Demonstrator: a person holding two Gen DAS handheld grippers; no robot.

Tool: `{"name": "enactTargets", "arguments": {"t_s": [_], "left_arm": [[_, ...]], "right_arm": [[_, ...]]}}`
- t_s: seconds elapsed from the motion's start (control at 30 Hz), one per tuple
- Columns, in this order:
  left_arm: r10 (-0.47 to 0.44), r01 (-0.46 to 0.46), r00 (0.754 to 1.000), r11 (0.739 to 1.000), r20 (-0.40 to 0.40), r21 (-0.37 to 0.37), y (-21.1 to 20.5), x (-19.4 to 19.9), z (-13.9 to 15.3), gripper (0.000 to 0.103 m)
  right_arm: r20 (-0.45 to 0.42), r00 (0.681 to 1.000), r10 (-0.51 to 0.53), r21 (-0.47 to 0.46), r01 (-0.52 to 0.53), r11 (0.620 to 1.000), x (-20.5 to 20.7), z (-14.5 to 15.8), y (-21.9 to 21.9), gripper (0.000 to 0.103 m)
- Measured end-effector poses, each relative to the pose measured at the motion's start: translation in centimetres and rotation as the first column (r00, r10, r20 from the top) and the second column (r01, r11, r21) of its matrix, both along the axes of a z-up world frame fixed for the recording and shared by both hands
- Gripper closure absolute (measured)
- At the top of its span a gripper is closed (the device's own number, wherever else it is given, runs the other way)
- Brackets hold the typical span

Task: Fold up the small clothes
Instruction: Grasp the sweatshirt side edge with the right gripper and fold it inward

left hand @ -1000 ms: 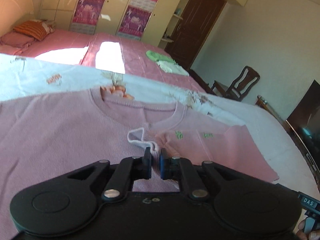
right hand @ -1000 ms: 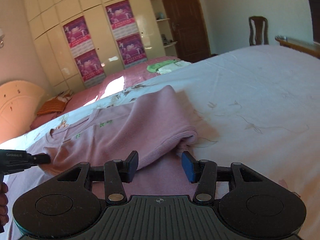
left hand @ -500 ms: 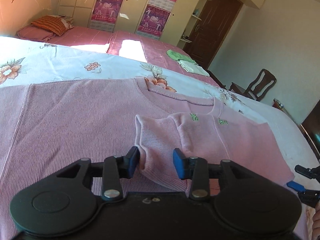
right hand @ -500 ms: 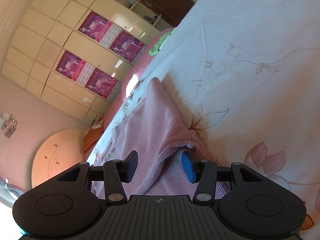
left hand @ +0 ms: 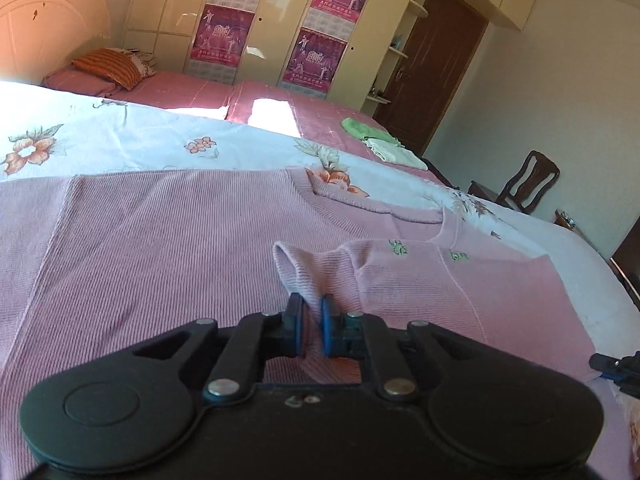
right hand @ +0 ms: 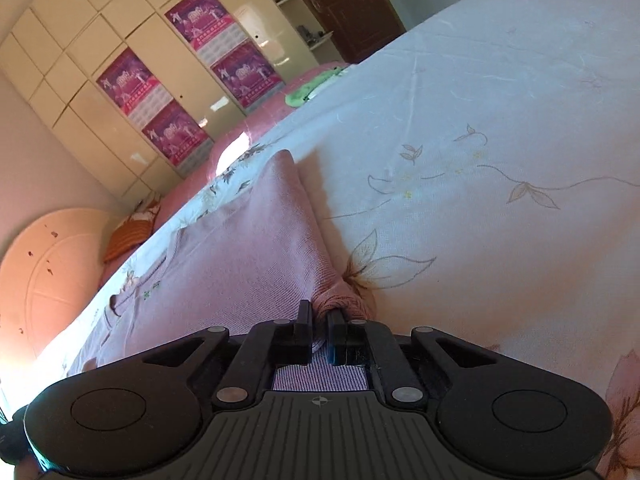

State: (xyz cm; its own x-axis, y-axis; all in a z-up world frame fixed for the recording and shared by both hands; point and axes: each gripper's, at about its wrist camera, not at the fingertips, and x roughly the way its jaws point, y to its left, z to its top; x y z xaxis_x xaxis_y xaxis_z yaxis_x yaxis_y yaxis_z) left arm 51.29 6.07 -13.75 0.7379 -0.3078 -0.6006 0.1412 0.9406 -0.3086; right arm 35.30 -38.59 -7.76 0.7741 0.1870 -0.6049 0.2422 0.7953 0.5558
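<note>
The left gripper (left hand: 311,330), low in the frame's centre, has just been closing and now pinches the sleeve cuff (left hand: 298,276) folded onto the pink sweater (left hand: 168,248), likely to carry the sleeve across. The right gripper (right hand: 319,336) has just clamped the bunched fold edge (right hand: 340,304), probably to lift that side. One sweater lies spread on the floral bedsheet (right hand: 500,128); two folded garments (left hand: 378,142) sit far back.

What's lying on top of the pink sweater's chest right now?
A folded-over sleeve lies on the pink sweater, its cuff pinched in the left tongs. The fabric beneath that sleeve is covered.
</note>
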Motion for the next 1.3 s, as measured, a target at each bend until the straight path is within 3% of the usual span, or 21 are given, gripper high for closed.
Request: {"name": "enactTargets", "arguments": {"t_s": [0.1, 0.2, 0.33, 0.4, 0.63, 0.73, 0.83, 0.93, 1.0, 1.07, 1.17, 1.23, 1.3], "left_arm": [[0.079, -0.082, 0.995, 0.996, 0.063, 0.043, 0.8, -0.9, 1.4, 0.081], [0.068, -0.068, 0.991, 0.998, 0.118, -0.001, 0.8, -1.2, 3.1, 0.081], [-0.068, 0.066, 0.997, 0.997, 0.045, 0.044, -3.1, 1.1, 2.0, 0.074], [-0.055, 0.054, 0.998, 0.996, 0.004, 0.071, -3.6, 2.3, 0.7, 0.076], [-0.046, 0.044, 0.999, 0.994, 0.016, 0.099, -3.7, 2.6, 0.2, 0.074], [-0.050, 0.048, 0.999, 0.993, 0.020, 0.105, -3.6, 2.5, 0.1, 0.073], [-0.040, 0.035, 0.998, 0.993, 0.038, 0.114, -3.3, 1.6, 1.0, 0.074], [-0.061, 0.046, 0.991, 0.991, 0.117, 0.126, -3.4, -0.7, 2.6, 0.072], [-0.092, 0.081, 0.993, 0.987, 0.074, 0.139, -4.0, -1.0, 1.9, 0.071], [-0.103, 0.098, 0.995, 0.978, 0.019, 0.182, -4.3, -1.0, 0.0, 0.069], [-0.077, 0.067, 0.996, 0.982, 0.049, 0.177, -4.1, -2.2, 1.4, 0.071], [-0.083, 0.065, 0.991, 0.983, 0.102, 0.171, -4.5, -3.6, 2.2, 0.064], [-0.109, 0.094, 0.992, 0.975, 0.062, 0.201, -5.3, -3.8, 1.5, 0.055]], "right_arm": [[0.106, 0.993, 0.043, -0.087, -0.034, 0.996, -2.1, 2.4, 0.4, 0.097], [0.130, 0.987, 0.092, -0.192, -0.066, 0.979, -1.0, 3.6, 0.8, 0.098], [0.044, 0.984, 0.170, -0.247, -0.154, 0.957, 5.4, 1.0, 2.3, 0.098], [0.004, 0.984, 0.177, -0.274, -0.169, 0.947, 8.3, -0.3, 2.4, 0.098], [-0.036, 0.983, 0.178, -0.288, -0.181, 0.940, 17.1, -0.9, 1.3, 0.098], [-0.073, 0.980, 0.184, -0.261, -0.197, 0.945, 18.9, -1.4, 0.5, 0.098], [-0.084, 0.973, 0.214, -0.273, -0.229, 0.934, 16.7, -0.6, 0.2, 0.098], [-0.037, 0.964, 0.263, -0.288, -0.263, 0.921, 10.8, 1.1, 1.0, 0.098], [-0.017, 0.953, 0.303, -0.300, -0.294, 0.907, 7.2, 1.2, 1.9, 0.098], [-0.059, 0.941, 0.333, -0.343, -0.332, 0.879, 4.7, -0.3, 3.3, 0.098], [-0.041, 0.956, 0.289, -0.388, -0.282, 0.877, 3.0, -0.1, 4.1, 0.098], [0.047, 0.959, 0.281, -0.396, -0.240, 0.886, 1.6, 1.4, 4.6, 0.098], [0.027, 0.954, 0.300, -0.423, -0.261, 0.868, 1.4, 1.0, 5.6, 0.098]]}}
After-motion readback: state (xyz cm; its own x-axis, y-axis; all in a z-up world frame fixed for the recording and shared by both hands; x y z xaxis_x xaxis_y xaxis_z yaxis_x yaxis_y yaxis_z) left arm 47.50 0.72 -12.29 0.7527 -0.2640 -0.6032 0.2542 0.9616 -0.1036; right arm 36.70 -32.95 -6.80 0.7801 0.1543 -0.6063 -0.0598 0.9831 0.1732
